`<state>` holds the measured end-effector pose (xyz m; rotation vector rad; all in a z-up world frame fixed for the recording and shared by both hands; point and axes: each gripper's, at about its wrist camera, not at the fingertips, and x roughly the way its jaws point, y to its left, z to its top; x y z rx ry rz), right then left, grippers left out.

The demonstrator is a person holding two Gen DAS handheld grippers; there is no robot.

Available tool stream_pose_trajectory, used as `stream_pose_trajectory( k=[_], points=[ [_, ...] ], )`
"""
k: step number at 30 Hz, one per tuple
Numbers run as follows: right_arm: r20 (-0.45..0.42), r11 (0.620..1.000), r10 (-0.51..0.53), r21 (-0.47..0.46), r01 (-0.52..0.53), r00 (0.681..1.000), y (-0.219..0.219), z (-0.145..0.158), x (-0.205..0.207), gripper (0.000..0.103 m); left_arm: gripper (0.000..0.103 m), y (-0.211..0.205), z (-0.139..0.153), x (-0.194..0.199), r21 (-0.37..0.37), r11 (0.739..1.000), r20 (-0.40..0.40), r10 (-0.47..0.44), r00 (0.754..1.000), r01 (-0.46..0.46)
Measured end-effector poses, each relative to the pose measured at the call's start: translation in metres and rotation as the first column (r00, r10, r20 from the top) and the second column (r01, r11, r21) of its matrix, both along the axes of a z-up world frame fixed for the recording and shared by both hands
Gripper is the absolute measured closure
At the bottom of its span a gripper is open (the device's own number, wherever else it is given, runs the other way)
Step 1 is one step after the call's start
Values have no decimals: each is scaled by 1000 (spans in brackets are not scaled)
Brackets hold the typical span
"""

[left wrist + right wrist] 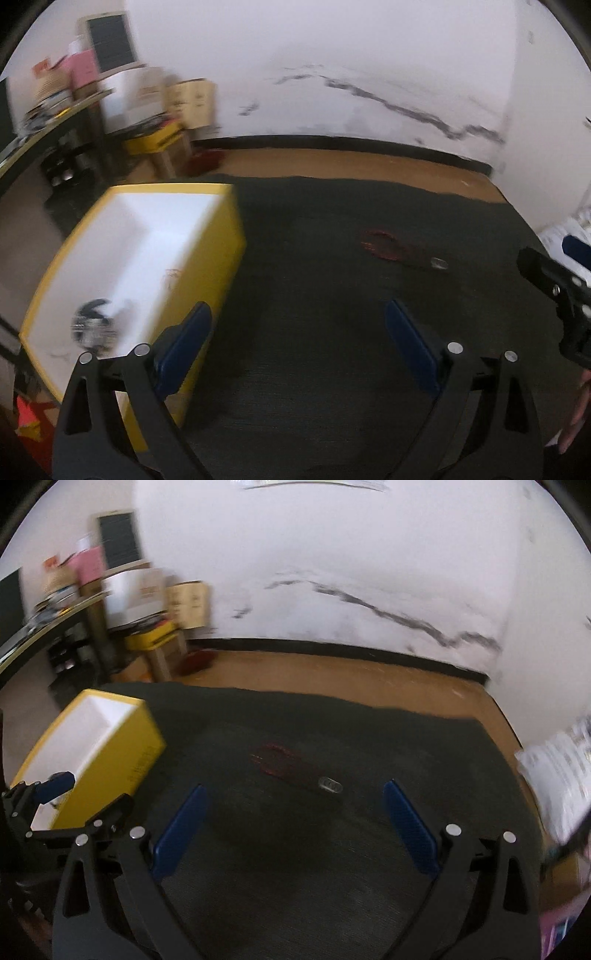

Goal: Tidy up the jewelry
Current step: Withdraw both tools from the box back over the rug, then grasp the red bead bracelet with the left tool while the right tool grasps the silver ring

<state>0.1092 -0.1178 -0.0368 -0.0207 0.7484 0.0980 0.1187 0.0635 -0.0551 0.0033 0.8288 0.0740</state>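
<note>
A yellow box (225, 258) with a white inside stands on the dark mat at the left; it also shows in the right wrist view (122, 760). A dark-and-silver piece of jewelry (92, 325) lies inside it, with a thin reddish strand (171, 275) beside. A red cord necklace (388, 245) with a silver pendant (439, 263) lies on the mat; it also shows in the right wrist view (284, 764). My left gripper (297, 332) is open and empty beside the box. My right gripper (295, 812) is open and empty, short of the necklace.
The dark mat (314, 369) covers a wooden table (332, 679) against a white wall. A cluttered desk and boxes (74, 92) stand at the far left. White papers or packaging (561, 768) lie at the right edge. Both views are motion-blurred.
</note>
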Motion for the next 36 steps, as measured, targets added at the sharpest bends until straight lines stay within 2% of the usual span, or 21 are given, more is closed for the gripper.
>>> stream_pose_trajectory(
  k=[6,14,24,27,31,36],
  points=[
    [-37,998,-64,8,64,997,-54,-33,-12,10,11,-53,-19,6,16,997,-29,-73,997,74],
    [-78,1000,-19,5,19,997,-49,-69,4,10,11,-64,-46,27,52,995,-66,-78,995,82],
    [-177,1000,21,-4,-22,984,-37,-137,65,10,11,-54,-117,80,44,996,-153,-75,985,82],
    [-190,999,37,-21,-42,981,-30,-150,86,10,11,-55,-127,99,45,994,-155,-88,984,96],
    [-202,998,48,-25,-54,978,-29,-163,111,11,11,-59,-130,120,42,992,-120,-114,986,120],
    [-190,997,68,-10,-72,979,-33,-165,139,12,11,-58,-132,149,15,992,-100,-122,987,124]
  ],
)
